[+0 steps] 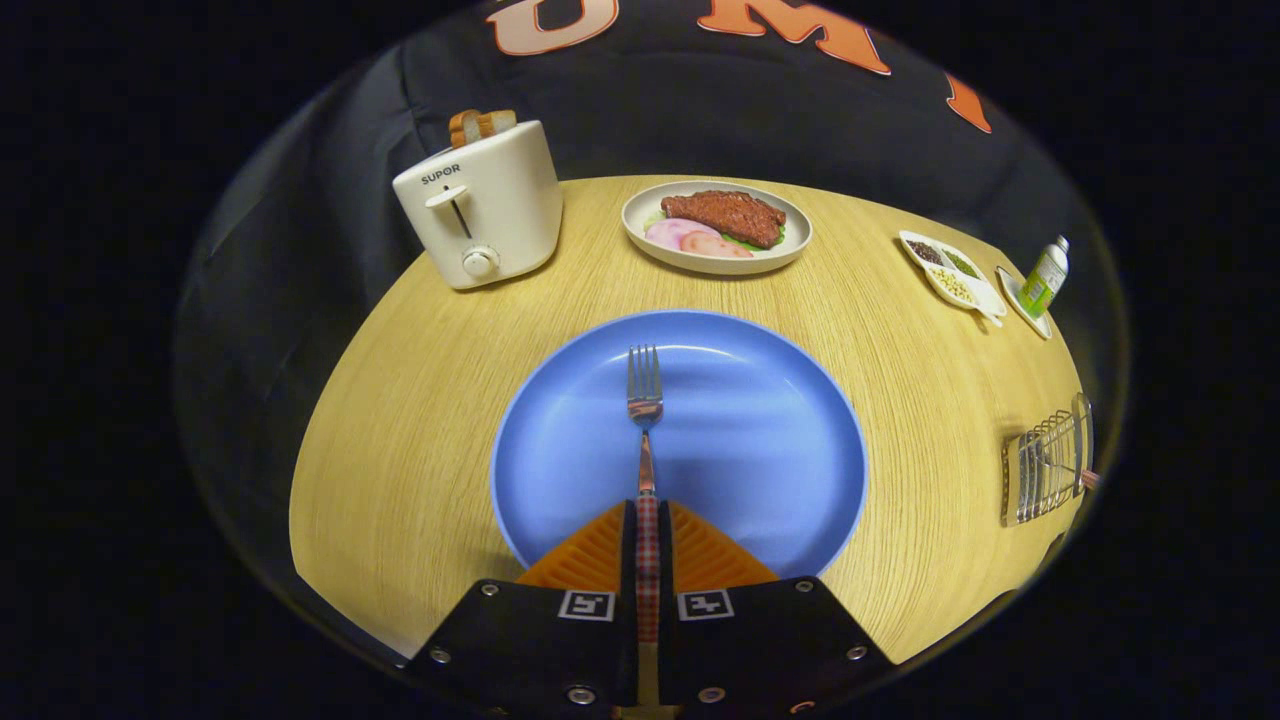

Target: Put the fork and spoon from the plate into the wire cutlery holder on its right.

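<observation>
Both fingers of my gripper (648,520) are clamped on the checked handle of the fork (645,400), which runs straight out between them with its tines pointing ahead over the middle of the blue plate (560,440). I cannot tell whether the tines touch the plate or hang just above it.

No spoon lies on the plate. Off to the right, near the table's edge, stands the wire cutlery holder (1045,465), and something slim with a pinkish end pokes out of it. I judge that to be the spoon (1075,472) already delivered, though it is too small and warped to be sure. If so, half the job is done; the fork is in hand and what is left is to carry it right and drop it into the holder.

Beyond the plate sit a cream dish (790,250) of meat and sliced food, a toaster (485,210) with bread sticking up to its left, and to the right a small divided tray (985,295) of seasonings beside a green-labelled bottle (1045,275). All rest on the wooden table (400,420). The holder's far side is cut off, so I can't see how much room is inside.
</observation>
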A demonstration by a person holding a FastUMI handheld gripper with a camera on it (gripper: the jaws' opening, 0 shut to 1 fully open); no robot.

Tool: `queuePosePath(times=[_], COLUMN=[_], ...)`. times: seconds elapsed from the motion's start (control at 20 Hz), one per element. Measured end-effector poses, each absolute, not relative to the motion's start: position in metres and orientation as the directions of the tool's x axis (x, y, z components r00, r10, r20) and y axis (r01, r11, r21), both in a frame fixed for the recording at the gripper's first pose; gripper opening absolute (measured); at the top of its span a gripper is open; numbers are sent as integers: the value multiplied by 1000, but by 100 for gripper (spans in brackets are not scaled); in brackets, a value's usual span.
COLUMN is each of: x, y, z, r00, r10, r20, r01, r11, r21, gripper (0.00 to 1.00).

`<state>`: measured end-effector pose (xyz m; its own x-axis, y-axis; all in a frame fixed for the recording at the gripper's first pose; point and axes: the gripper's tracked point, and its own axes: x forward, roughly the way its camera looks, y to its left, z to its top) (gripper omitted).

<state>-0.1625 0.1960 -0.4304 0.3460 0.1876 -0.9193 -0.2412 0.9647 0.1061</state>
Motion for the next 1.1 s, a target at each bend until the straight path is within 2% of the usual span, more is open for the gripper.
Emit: queuePosePath(times=[0.3,0.65,1.1], x=[-141,-116,-101], y=[164,95,7], z=[-400,-355,-312], r00=[422,530,584], r10=[192,142,74], r20=[-886,-836,-808], r01=[-281,-252,-175], r11=[957,968,984], r21=[74,5,-36], gripper=[8,9,8])
